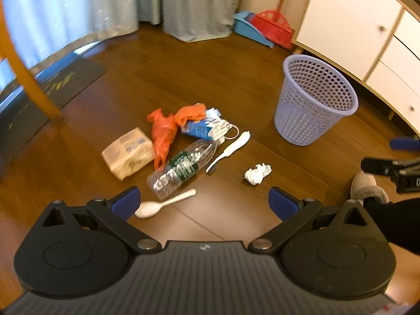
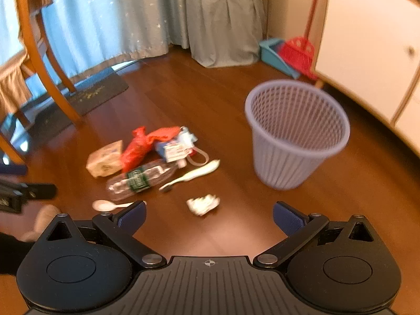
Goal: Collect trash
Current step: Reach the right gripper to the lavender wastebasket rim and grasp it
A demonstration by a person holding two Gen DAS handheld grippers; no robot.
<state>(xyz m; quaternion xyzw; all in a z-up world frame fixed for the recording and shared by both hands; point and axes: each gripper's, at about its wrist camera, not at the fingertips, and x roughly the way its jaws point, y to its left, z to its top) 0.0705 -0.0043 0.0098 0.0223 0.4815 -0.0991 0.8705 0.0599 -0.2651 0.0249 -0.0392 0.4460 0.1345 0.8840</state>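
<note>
Left gripper (image 1: 203, 202) and right gripper (image 2: 208, 216) both hang empty, fingers spread wide, above the trash on the floor: tissue pack (image 1: 127, 152), orange bag (image 1: 164, 134), clear bottle (image 1: 181, 166), white spoon (image 1: 162, 206), toothbrush (image 1: 228, 151), crumpled paper (image 2: 203, 204). Lilac mesh bin (image 2: 294, 134) stands upright, right of the pile, apart from it. Dark wood floor (image 1: 170, 78); curtains (image 2: 118, 18) behind; right view motion-blurred.
</note>
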